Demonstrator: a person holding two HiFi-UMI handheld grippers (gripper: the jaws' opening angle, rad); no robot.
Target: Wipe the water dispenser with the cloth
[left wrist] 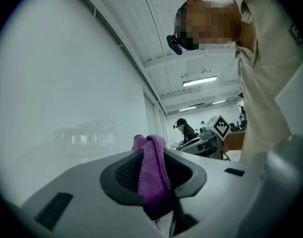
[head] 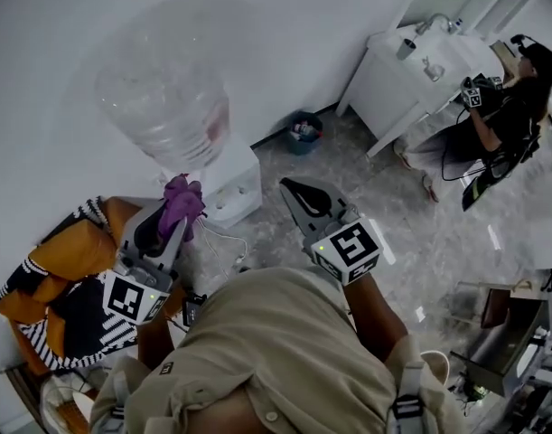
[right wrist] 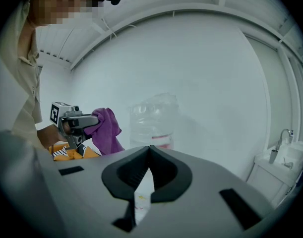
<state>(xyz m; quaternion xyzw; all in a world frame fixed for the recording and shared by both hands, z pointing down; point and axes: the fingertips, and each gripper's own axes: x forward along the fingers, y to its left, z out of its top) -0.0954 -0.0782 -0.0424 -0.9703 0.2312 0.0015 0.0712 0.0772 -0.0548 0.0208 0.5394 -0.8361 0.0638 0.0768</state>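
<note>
A white water dispenser (head: 232, 183) stands against the wall with a large clear bottle (head: 167, 89) on top; the bottle (right wrist: 153, 120) also shows in the right gripper view. My left gripper (head: 170, 217) is shut on a purple cloth (head: 182, 202), held just left of the dispenser's top, below the bottle. The cloth (left wrist: 152, 175) sticks up between the jaws in the left gripper view, and hangs from that gripper (right wrist: 79, 124) in the right gripper view. My right gripper (head: 294, 191) is shut with nothing in it, a little right of the dispenser.
A chair with an orange and striped cover (head: 63, 283) sits at the left. A small bin (head: 303, 132) stands by the wall. A white sink cabinet (head: 411, 66) is at the far right, with a person (head: 506, 116) beside it. Clutter (head: 510, 342) lies at the lower right.
</note>
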